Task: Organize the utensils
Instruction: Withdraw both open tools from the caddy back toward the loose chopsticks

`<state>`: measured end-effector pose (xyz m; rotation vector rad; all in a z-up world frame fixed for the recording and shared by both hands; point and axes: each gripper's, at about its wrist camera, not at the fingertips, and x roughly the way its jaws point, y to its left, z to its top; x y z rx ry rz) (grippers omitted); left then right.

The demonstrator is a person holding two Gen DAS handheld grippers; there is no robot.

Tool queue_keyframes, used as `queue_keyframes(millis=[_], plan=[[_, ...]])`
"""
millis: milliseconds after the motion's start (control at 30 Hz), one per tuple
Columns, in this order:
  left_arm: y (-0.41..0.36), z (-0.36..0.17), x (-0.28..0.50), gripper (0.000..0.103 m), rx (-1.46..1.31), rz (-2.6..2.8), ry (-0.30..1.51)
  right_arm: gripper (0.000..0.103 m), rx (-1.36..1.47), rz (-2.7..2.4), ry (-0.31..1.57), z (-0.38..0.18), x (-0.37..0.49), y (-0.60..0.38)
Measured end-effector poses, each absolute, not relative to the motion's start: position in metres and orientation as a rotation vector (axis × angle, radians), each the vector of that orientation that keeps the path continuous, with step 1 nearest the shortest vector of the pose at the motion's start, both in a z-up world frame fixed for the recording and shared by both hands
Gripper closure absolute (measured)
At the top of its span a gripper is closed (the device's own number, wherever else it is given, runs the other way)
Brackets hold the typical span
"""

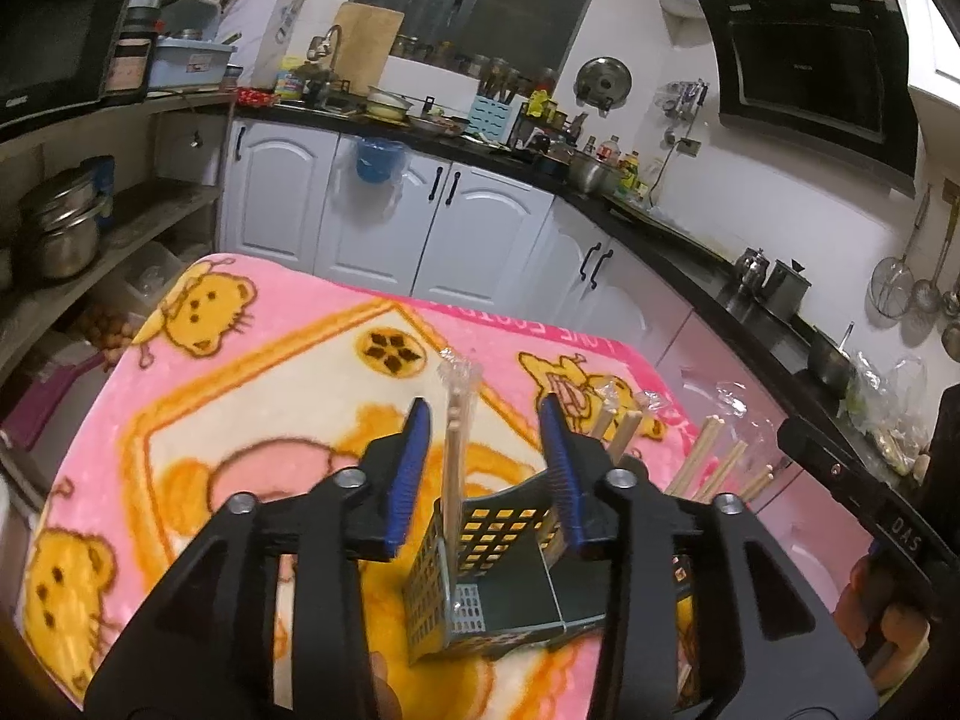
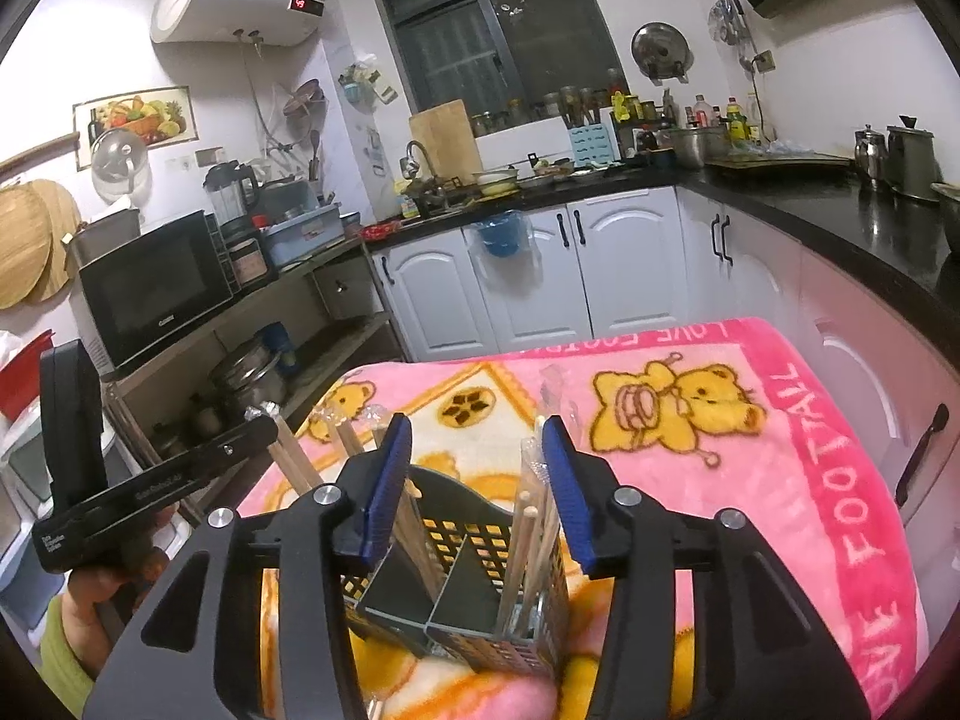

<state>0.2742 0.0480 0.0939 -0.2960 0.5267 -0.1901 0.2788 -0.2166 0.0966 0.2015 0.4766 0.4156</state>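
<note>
A dark perforated utensil holder [image 1: 498,576] with a middle divider stands on the pink bear blanket [image 1: 252,396]. It also shows in the right wrist view [image 2: 474,588]. Wrapped wooden chopsticks [image 1: 456,438] stand upright in it; more chopsticks [image 1: 714,468] lean at its right side. In the right wrist view chopsticks [image 2: 528,540] stand in the right compartment and others [image 2: 414,534] lean in the left one. My left gripper [image 1: 486,456] is open above the holder, empty. My right gripper [image 2: 477,468] is open above the holder, empty.
White cabinets [image 1: 384,222] and a black countertop [image 1: 678,234] run behind and to the right of the blanket. Open shelves with pots [image 1: 60,234] and a microwave [image 2: 150,288] stand at the left. The other gripper's body [image 2: 150,486] is close at the left.
</note>
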Motion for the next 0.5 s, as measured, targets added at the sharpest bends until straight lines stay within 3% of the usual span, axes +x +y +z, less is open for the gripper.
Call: queue_keyframes(millis=[233,500], plan=[[0.054,0.091,0.269,0.044,-0.310,-0.169,0.526,0.054,0.205,0.407,0.490,0.092,0.274,-0.220],[0.063,0.093,0.257,0.017,-0.329,-0.156,0.505,0.043,0.202,0.394,0.486,0.091,0.264,-0.224]])
